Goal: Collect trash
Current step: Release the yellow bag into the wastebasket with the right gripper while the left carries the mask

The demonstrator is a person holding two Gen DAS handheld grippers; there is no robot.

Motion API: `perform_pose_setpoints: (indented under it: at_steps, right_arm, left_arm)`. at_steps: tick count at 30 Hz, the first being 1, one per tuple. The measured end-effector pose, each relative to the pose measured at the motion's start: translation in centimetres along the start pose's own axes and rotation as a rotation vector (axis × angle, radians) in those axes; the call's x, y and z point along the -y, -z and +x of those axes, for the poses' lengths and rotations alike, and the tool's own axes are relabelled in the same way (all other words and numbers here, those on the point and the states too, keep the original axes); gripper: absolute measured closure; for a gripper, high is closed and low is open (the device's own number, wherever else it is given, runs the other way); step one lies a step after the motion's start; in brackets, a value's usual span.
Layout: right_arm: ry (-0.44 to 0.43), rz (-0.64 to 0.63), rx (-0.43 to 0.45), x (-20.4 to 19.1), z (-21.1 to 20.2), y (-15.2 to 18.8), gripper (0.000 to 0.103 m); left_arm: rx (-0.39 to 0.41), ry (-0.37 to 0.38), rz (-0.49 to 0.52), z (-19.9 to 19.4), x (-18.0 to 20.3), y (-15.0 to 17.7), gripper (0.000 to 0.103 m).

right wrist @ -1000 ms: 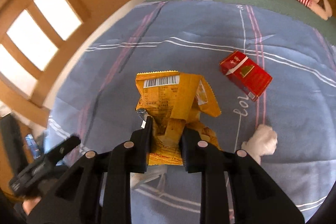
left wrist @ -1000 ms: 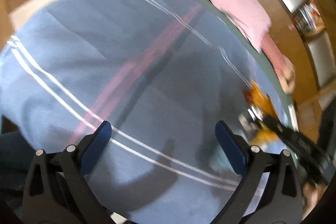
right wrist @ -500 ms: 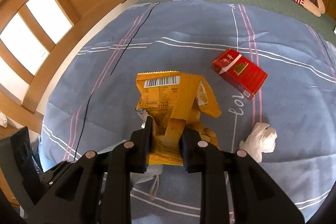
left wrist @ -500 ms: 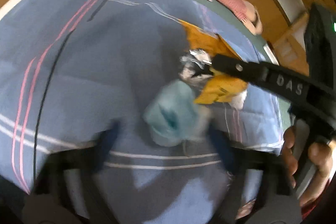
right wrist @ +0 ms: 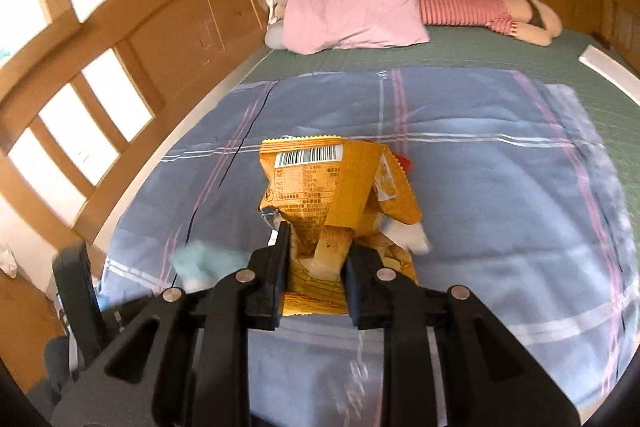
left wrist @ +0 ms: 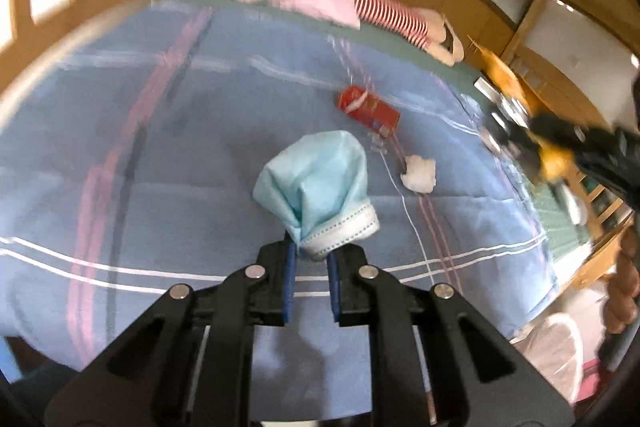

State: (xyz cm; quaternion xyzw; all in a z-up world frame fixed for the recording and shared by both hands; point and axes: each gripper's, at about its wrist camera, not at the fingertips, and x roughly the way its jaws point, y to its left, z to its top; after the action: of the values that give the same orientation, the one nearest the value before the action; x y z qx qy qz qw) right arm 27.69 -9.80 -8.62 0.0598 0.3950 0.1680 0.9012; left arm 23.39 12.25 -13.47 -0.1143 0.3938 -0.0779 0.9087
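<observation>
My left gripper (left wrist: 311,259) is shut on a crumpled light-blue face mask (left wrist: 316,179) and holds it above the blue bedspread (left wrist: 160,147). A red carton (left wrist: 368,108) and a white crumpled tissue (left wrist: 419,174) lie on the bedspread beyond the mask. My right gripper (right wrist: 316,251) is shut on an orange snack bag (right wrist: 336,195) and holds it lifted over the bedspread (right wrist: 500,187). In the left wrist view the right gripper (left wrist: 560,143) with the orange bag shows at the right edge. The mask (right wrist: 204,261) shows blurred at lower left in the right wrist view.
A pink pillow (right wrist: 352,11) and a striped doll (right wrist: 480,7) lie at the head of the green bed (right wrist: 500,47). A wooden headboard wall (right wrist: 140,47) runs along the left. A white mesh bin (left wrist: 556,351) stands off the bed's right edge.
My left gripper swung right over the bed, closed on the blue mask and lifted it. My right gripper has risen and pulled back with the orange bag still held.
</observation>
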Motion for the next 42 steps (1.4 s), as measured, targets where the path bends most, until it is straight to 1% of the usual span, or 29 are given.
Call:
perform_pose_setpoints:
  at_steps: [1, 2, 3, 8, 10, 12, 16, 18, 20, 23, 24, 28, 30, 33, 35, 36, 37, 38, 39, 41, 42]
  right_arm:
    - [-0.008, 0.013, 0.01, 0.5, -1.7, 1.2, 0.078]
    - [-0.016, 0.027, 0.02, 1.0, -3.2, 2.3, 0.078]
    - [-0.016, 0.037, 0.026, 1.4, -4.1, 2.9, 0.078]
    - [0.01, 0.097, 0.058, 2.9, -9.5, 6.7, 0.078]
    - [0.035, 0.097, 0.063, 3.1, -11.6, 8.4, 0.078]
    - [0.07, 0.091, 0.058, 3.1, -13.4, 10.3, 0.078]
    - [0.115, 0.099, 0.018, 3.5, -15.2, 13.5, 0.078]
    - [0.148, 0.086, -0.019, 3.6, -15.4, 15.0, 0.078]
    - [0.173, 0.084, -0.038, 3.6, -15.7, 16.1, 0.078]
    - [0.165, 0.088, -0.037, 3.5, -16.9, 17.9, 0.078]
    - [0.172, 0.082, -0.036, 3.6, -17.1, 18.4, 0.078]
    - [0.241, 0.041, -0.037, 3.6, -17.8, 19.4, 0.078]
    - [0.261, 0.038, -0.039, 3.9, -18.1, 19.7, 0.078]
    - [0.263, 0.051, -0.042, 4.5, -18.3, 20.2, 0.078]
    - [0.259, 0.058, -0.049, 4.9, -18.3, 20.5, 0.077]
    - [0.258, 0.063, -0.052, 5.0, -18.3, 20.6, 0.076]
    - [0.259, 0.066, -0.05, 5.1, -18.3, 20.6, 0.069]
    - [0.256, 0.078, -0.038, 5.3, -18.6, 20.7, 0.06]
    - [0.252, 0.085, -0.027, 5.3, -18.8, 20.7, 0.057]
    - [0.24, 0.111, 0.019, 5.5, -19.8, 20.5, 0.044]
    - [0.238, 0.114, 0.034, 5.6, -20.1, 20.6, 0.043]
  left_arm:
    - [0.024, -0.036, 0.017, -1.0, 0.6, 0.3, 0.089]
    - [0.037, -0.052, 0.022, -1.8, 1.3, 0.6, 0.089]
    - [0.047, -0.053, 0.026, -2.5, 1.7, 0.9, 0.089]
    - [0.076, 0.013, 0.102, -6.6, 6.6, 3.2, 0.089]
    - [0.079, 0.044, 0.129, -8.2, 8.4, 4.2, 0.089]
    - [0.075, 0.066, 0.153, -8.8, 10.1, 5.3, 0.089]
    - [0.072, 0.109, 0.248, -10.6, 13.6, 8.2, 0.089]
    - [0.061, 0.137, 0.269, -10.9, 14.4, 9.0, 0.089]
    - [0.056, 0.16, 0.263, -11.3, 14.5, 9.3, 0.089]
    - [0.054, 0.192, 0.239, -12.2, 14.5, 9.7, 0.089]
    - [0.06, 0.187, 0.24, -12.6, 14.7, 9.8, 0.089]
    - [0.11, 0.101, 0.296, -14.2, 16.1, 10.5, 0.089]
    - [0.132, 0.069, 0.318, -15.1, 17.0, 10.9, 0.089]
    - [0.142, 0.047, 0.341, -15.9, 17.9, 11.3, 0.089]
    - [0.137, 0.046, 0.351, -16.2, 18.4, 11.5, 0.089]
    - [0.135, 0.049, 0.354, -16.3, 18.4, 11.6, 0.089]
    - [0.131, 0.055, 0.36, -16.3, 18.6, 11.8, 0.089]
    - [0.129, 0.057, 0.363, -16.4, 18.7, 11.9, 0.089]
    - [0.125, 0.059, 0.366, -16.4, 18.8, 12.0, 0.089]
    - [0.12, 0.063, 0.369, -16.4, 18.8, 12.1, 0.089]
    - [0.119, 0.064, 0.371, -16.4, 18.8, 12.2, 0.089]
